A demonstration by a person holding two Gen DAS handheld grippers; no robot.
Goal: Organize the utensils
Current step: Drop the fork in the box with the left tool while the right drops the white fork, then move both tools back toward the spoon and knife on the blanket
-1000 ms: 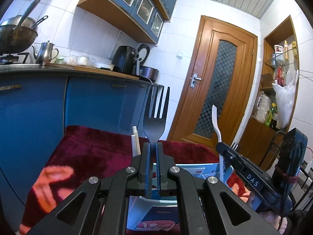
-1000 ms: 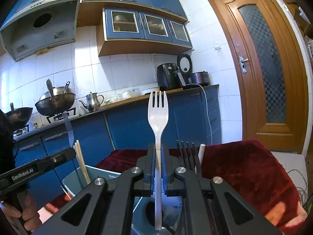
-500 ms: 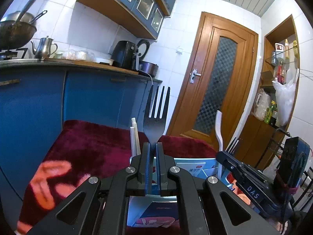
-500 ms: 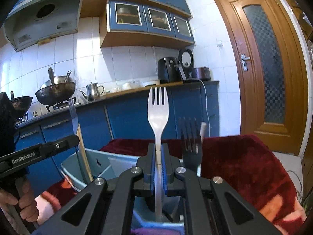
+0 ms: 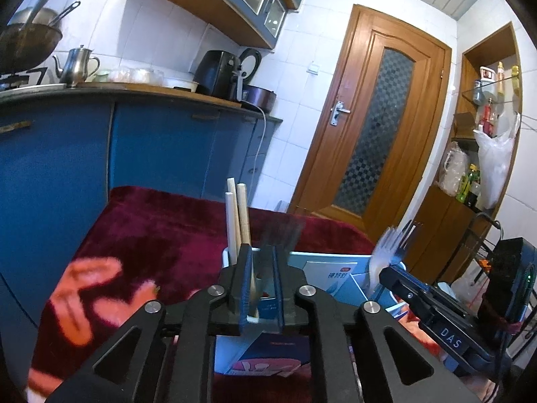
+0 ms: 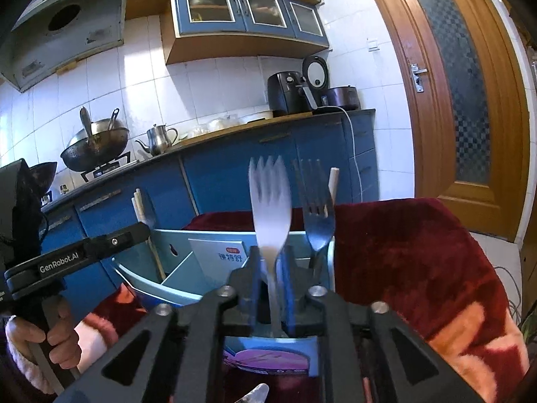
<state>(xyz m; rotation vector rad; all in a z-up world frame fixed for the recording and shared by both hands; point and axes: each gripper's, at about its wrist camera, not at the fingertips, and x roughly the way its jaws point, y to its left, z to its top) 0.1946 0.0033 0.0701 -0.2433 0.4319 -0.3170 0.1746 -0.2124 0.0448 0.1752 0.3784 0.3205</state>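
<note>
Both grippers' jaws have just been opening, the left gripper (image 5: 262, 280) releasing a blurred dark metal fork (image 5: 281, 231) and the right gripper (image 6: 272, 277) a white plastic fork (image 6: 270, 208), both upright in the pale blue divided organiser box (image 6: 174, 277) on the dark red patterned blanket (image 6: 419, 252).

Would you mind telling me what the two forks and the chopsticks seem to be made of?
White fork: apparently plastic, matte, slightly translucent, though motion-blurred. Dark fork: probably metal, going by its grey glossy reflections; dark plastic cannot be excluded. Chopsticks: likely wood or bamboo, pale tan and unglossy.
</note>
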